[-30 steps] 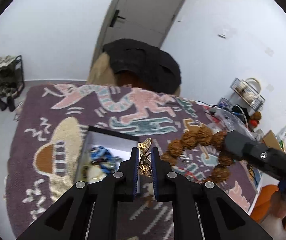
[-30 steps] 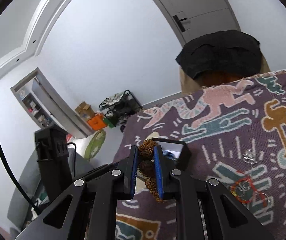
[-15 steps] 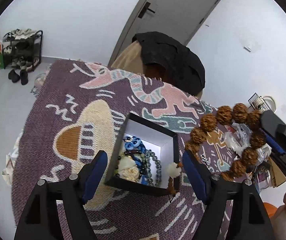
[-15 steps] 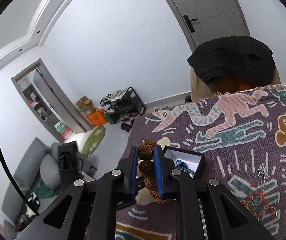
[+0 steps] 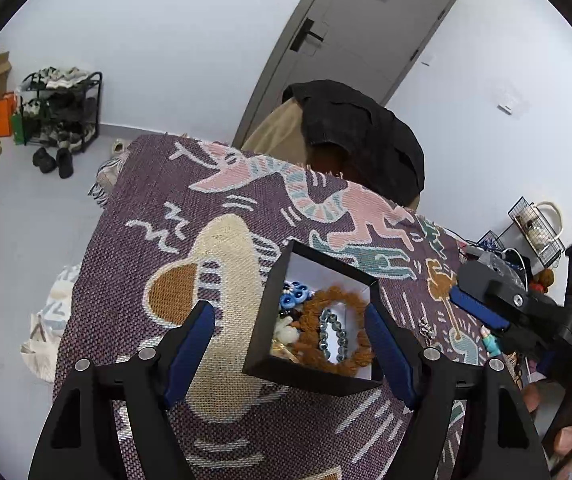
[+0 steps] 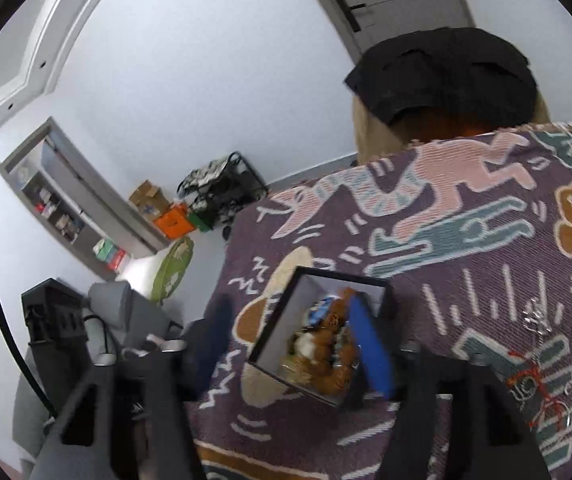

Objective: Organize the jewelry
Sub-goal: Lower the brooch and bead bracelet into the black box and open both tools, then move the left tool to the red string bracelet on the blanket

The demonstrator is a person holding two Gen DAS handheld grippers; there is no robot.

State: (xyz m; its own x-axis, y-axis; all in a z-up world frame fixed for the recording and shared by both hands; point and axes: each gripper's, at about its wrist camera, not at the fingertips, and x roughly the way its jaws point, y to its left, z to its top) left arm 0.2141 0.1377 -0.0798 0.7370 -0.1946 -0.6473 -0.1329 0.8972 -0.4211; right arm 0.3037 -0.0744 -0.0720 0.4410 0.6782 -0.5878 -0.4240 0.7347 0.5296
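A black jewelry box (image 5: 274, 316) with a white inside sits on the patterned purple cloth (image 5: 158, 208). In it lie a brown bead bracelet (image 5: 314, 312), a grey bead string (image 5: 332, 326), blue pieces (image 5: 293, 296) and a gold piece. My left gripper (image 5: 290, 348) is open and empty, its fingers on either side of the box. My right gripper (image 6: 292, 344) is open and blurred just above the box (image 6: 282, 320); it also shows at the right in the left wrist view (image 5: 482, 312).
A red cord piece (image 6: 534, 380) and a silver piece (image 6: 536, 320) lie on the cloth right of the box. A chair with a black garment (image 5: 358, 136) stands behind the table. A shoe rack (image 5: 60, 108) stands far left.
My left gripper opened and let its gold piece go into the box. My right gripper opened and the brown bead bracelet dropped into the box.
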